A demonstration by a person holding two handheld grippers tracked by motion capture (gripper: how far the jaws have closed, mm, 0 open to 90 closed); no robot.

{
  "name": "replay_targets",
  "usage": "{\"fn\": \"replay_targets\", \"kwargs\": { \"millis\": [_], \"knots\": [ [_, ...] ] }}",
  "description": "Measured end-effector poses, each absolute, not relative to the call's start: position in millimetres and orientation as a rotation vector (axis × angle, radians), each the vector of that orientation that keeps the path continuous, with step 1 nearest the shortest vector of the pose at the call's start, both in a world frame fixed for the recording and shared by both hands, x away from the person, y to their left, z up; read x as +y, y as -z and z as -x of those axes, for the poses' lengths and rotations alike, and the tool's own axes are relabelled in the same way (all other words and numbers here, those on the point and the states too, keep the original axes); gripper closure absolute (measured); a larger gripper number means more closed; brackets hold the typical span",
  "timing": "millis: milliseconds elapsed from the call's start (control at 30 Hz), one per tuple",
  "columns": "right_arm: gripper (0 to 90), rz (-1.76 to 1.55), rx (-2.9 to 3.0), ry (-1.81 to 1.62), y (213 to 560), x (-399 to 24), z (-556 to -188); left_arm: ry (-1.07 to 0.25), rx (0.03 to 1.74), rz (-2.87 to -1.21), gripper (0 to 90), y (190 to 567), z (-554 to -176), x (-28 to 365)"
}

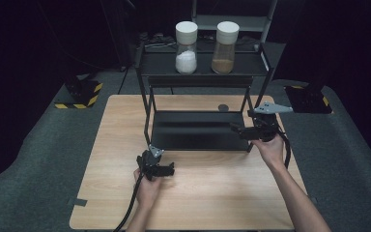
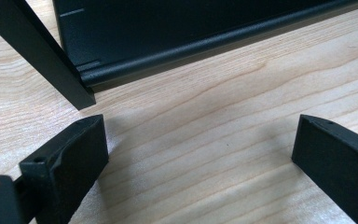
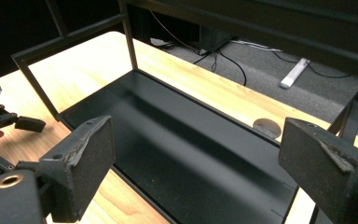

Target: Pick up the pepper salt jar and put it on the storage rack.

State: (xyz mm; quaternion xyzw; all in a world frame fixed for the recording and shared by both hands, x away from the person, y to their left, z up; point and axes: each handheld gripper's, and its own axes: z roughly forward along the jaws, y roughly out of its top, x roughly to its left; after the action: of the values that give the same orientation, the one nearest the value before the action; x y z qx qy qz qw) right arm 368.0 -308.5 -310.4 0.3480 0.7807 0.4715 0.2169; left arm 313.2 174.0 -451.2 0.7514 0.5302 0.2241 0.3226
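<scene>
Currently, nothing is gripped by either tool. Furthest left, the left gripper (image 1: 160, 170) is held low over the wooden table (image 1: 207, 193), just in front of the black rack (image 1: 198, 130) and near its front left leg (image 2: 42, 51). Its jaws are spread wide, with only bare wood seen between them in the left gripper view; it appears to be parked there, presumably kept out of the way while the other hand works.

Moving toward the middle, the rack's lower shelf (image 3: 186, 154) is seen lying bare and dark on the table. On the upper shelf (image 1: 203, 65), well above and behind both grippers, two white-capped jars are stood side by side: the jar of white powder (image 1: 186, 47) on the left and the jar of brown powder (image 1: 225, 47) on the right. Both are upright and well apart from either gripper.

At the right, the right gripper (image 1: 245, 129) is held at the rack's front right corner, pointed inward over the lower shelf, jaws spread and nothing between them. That shelf seems to be what is reached toward, though whether the jaws touch the frame cannot be told from the dim high view. A round hole (image 1: 223, 108) in the table lies behind the rack.
</scene>
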Motion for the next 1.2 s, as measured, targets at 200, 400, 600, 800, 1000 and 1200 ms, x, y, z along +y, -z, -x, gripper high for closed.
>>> {"fn": "replay_targets", "kwargs": {
  "millis": [200, 400, 600, 800, 1000, 1200],
  "knots": [
    [10.4, -0.996, 2.175, -1.298, 321.3, -307.1, -369.2, -0.588, 1.392, -1.973, 3.4, 451.2, -313.2, 174.0],
    [10.4, -0.993, 2.186, -1.293, 331.0, -304.5, -369.8, -0.588, 1.392, -1.972, 3.4, 451.2, -313.2, 174.0],
    [10.6, -0.997, 2.190, -1.282, 336.0, -302.7, -368.4, -0.588, 1.392, -1.972, 3.4, 451.2, -313.2, 174.0],
    [10.9, -1.010, 2.194, -1.262, 343.7, -300.5, -366.5, -0.589, 1.392, -1.973, 3.4, 451.2, -313.2, 174.0],
    [11.0, -1.027, 2.200, -1.258, 353.6, -302.1, -365.2, -0.589, 1.392, -1.973, 3.4, 451.1, -313.2, 173.9],
    [11.0, -1.048, 2.208, -1.245, 361.9, -305.0, -362.7, -0.589, 1.392, -1.973, 3.4, 451.1, -313.2, 173.9]
  ]
}}
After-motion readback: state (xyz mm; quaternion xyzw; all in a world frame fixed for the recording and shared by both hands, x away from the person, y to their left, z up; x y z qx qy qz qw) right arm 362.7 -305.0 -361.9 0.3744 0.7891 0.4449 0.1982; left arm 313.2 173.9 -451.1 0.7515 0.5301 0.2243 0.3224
